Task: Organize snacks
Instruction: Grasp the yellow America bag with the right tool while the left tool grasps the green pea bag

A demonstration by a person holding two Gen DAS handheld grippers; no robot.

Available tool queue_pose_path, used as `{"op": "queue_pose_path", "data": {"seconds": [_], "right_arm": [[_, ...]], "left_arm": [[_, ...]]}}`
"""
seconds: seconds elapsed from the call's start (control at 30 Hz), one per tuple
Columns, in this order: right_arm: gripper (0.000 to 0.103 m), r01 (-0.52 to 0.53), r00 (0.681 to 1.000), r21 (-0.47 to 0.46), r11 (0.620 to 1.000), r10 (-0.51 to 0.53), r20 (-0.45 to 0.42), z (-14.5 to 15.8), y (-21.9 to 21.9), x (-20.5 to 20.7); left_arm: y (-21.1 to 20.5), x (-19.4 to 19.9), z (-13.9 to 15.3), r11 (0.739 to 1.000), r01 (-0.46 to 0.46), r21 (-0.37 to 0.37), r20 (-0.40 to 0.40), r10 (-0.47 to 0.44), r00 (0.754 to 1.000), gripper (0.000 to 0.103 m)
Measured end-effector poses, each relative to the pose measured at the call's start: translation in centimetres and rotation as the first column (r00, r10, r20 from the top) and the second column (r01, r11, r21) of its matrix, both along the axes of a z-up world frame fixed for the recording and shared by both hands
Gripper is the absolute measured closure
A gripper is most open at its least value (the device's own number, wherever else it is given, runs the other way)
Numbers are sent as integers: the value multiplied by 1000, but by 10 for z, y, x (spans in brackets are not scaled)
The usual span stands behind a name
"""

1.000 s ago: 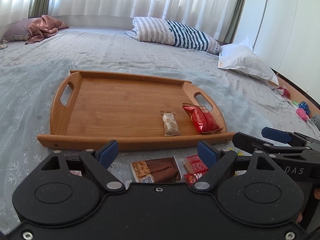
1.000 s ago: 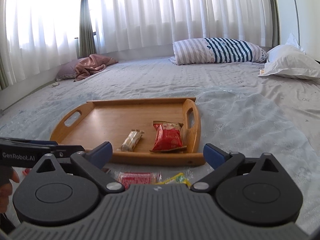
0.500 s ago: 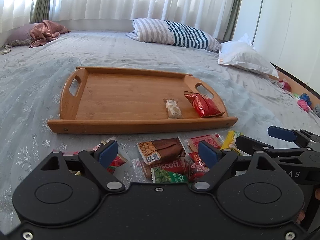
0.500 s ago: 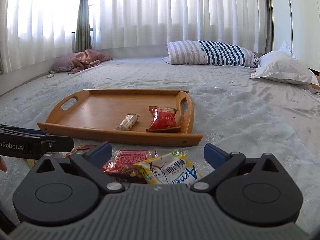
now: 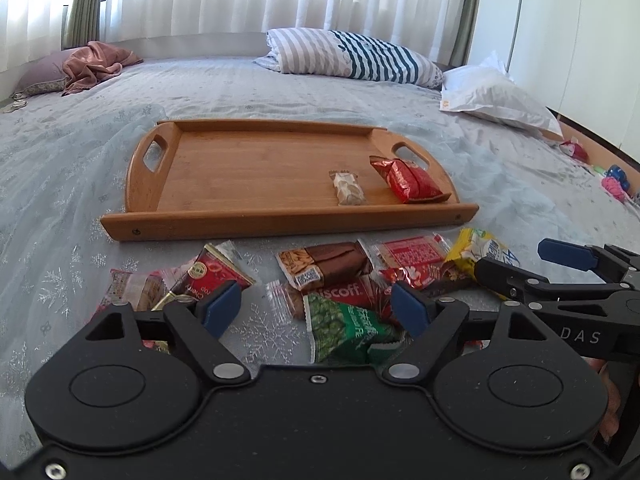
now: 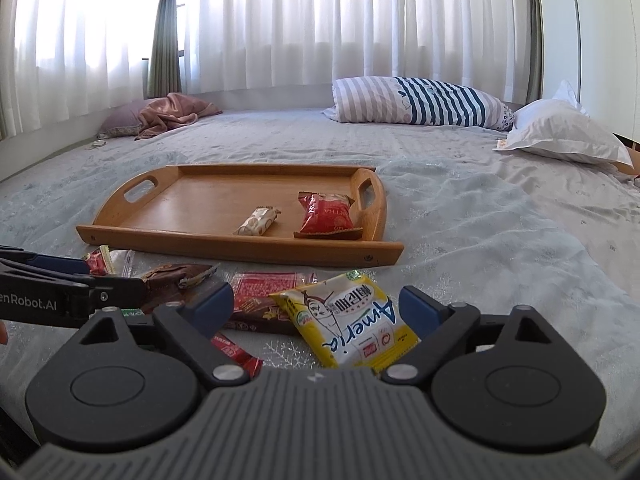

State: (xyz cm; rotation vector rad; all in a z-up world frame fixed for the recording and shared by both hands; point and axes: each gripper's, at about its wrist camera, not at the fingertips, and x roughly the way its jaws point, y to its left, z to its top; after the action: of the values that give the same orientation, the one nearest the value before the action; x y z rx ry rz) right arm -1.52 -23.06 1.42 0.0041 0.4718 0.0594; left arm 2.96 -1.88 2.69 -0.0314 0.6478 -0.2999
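Both grippers are side by side, angled downward. The left gripper (image 5: 316, 308) has its blue pads (image 5: 220, 306) spread apart with nothing pinched — its jaws have just been closing a bit. Same deal with the right gripper (image 6: 316, 306): pads (image 6: 416, 306) wide, gripping nothing, jaws just narrowed a little. A bit of the person's hand (image 5: 610, 408) shows behind the right one.

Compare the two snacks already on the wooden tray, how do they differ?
The red packet is bright, opaque and puffy; the pale nougat bar is slim, in a clear wrapper that shows its contents. The red packet lies nearest the tray's right handle, the pale nougat bar beside it toward the middle. Both lie flat near the front rim, sealed.
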Motion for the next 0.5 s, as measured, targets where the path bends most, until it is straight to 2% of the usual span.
{"op": "queue_pose_path", "data": {"seconds": [0.1, 0.17, 0.27, 0.33, 0.4, 0.43, 0.5], "right_arm": [[13, -5, 1000, -4, 1000, 5, 2, -1, 0, -2], [17, -6, 1000, -18, 1000, 6, 1, -2, 2, -4], [21, -13, 1000, -38, 999, 13, -4, -3, 4, -5], [21, -13, 1000, -59, 998, 13, -2, -4, 4, -5], [21, -7, 1000, -80, 997, 7, 0, -5, 2, -2], [21, -9, 1000, -83, 996, 9, -4, -5, 0, 1], [15, -18, 1000, -80, 997, 16, -23, -5, -5, 7]], "left_arm": [[0, -2, -1, 1000, 3, 4, -6, -3, 1000, 34], [0, -2, -2, 1000, 8, 6, -12, -8, 1000, 52], [1, -1, -3, 1000, 10, -3, -25, -10, 1000, 60], [1, 0, -3, 1000, 7, -4, -27, -7, 1000, 62], [1, 1, -3, 1000, 10, -5, -30, -10, 999, 69], [1, 1, -2, 1000, 16, -6, -36, -16, 999, 76], [1, 2, -2, 1000, 27, -9, -52, -28, 998, 81]]}}
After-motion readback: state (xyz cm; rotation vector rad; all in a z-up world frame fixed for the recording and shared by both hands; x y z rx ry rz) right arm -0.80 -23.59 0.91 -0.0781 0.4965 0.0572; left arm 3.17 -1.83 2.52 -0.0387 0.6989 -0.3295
